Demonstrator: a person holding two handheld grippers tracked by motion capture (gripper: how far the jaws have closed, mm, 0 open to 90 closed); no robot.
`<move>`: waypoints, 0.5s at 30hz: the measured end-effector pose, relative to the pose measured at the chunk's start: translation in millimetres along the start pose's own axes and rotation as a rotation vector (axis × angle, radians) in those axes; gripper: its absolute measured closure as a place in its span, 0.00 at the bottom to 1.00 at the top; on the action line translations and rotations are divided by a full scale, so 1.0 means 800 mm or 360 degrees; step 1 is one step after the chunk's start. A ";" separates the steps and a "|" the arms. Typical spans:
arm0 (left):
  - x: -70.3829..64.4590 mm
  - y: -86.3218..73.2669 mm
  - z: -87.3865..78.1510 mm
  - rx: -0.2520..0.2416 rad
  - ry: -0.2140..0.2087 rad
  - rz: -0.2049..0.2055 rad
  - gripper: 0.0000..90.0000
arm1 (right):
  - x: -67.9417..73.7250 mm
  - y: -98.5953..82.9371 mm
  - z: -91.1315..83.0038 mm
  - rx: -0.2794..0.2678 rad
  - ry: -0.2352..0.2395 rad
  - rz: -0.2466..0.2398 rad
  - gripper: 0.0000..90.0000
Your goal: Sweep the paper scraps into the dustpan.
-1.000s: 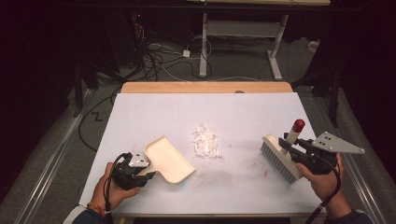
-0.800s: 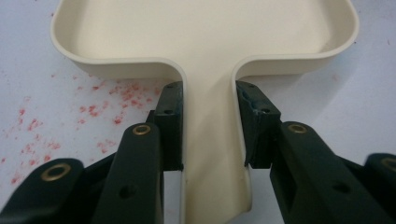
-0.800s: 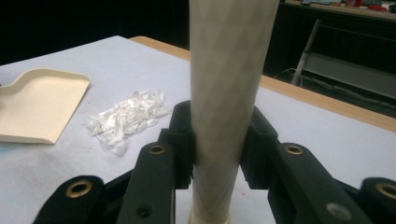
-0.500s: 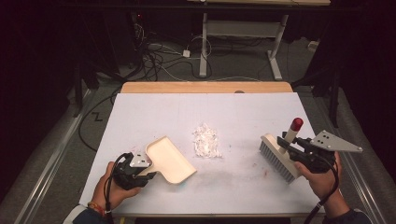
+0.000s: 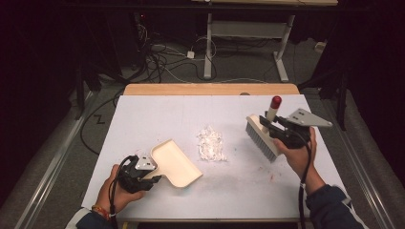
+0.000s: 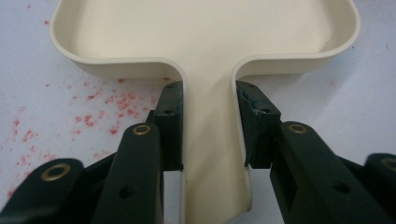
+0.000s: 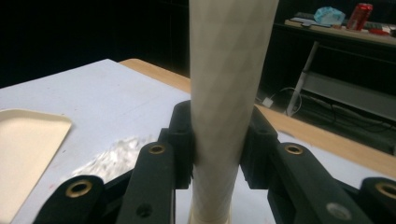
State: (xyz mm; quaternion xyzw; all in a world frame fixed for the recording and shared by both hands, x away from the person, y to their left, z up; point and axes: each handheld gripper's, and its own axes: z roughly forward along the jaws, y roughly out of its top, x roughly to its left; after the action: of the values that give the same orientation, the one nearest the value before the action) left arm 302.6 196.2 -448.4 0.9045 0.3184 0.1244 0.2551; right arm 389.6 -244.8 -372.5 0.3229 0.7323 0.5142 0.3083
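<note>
High view first: the left gripper (image 5: 143, 175) sits at the near left of the white table (image 5: 143, 119), its jaws closed on the handle of a cream dustpan (image 5: 175, 163) that lies flat with its open mouth toward the middle. Just right of the pan's far edge lies a small pile of white scraps (image 5: 211, 143). Over on the right, the right gripper (image 5: 274, 130) is clamped around the handle of a hand brush (image 5: 261, 136), red-tipped handle pointing up and far, bristles down above the table, well apart from the pile.
</note>
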 end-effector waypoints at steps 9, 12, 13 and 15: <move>-0.001 0.002 -0.001 0.0009 0.0012 0.0015 0.70 | -0.014 0.015 0.094 0.0019 -0.0031 0.0076 0.78; 0.000 0.003 0.001 0.0008 0.0002 0.0020 0.70 | -0.012 0.015 0.106 0.0016 -0.0040 0.0107 0.78; 0.001 0.004 0.001 0.0011 0.0001 0.0022 0.70 | -0.008 0.015 0.118 0.0015 -0.0038 0.0090 0.78; 0.001 0.006 0.003 0.0020 0.0005 0.0038 0.70 | -0.002 0.016 0.130 0.0022 -0.0027 0.0061 0.78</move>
State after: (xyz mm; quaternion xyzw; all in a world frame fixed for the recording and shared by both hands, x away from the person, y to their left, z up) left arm 306.4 192.9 -447.6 0.9096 0.3087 0.1268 0.2475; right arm 473.8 -185.0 -389.6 0.3433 0.7270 0.5122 0.3022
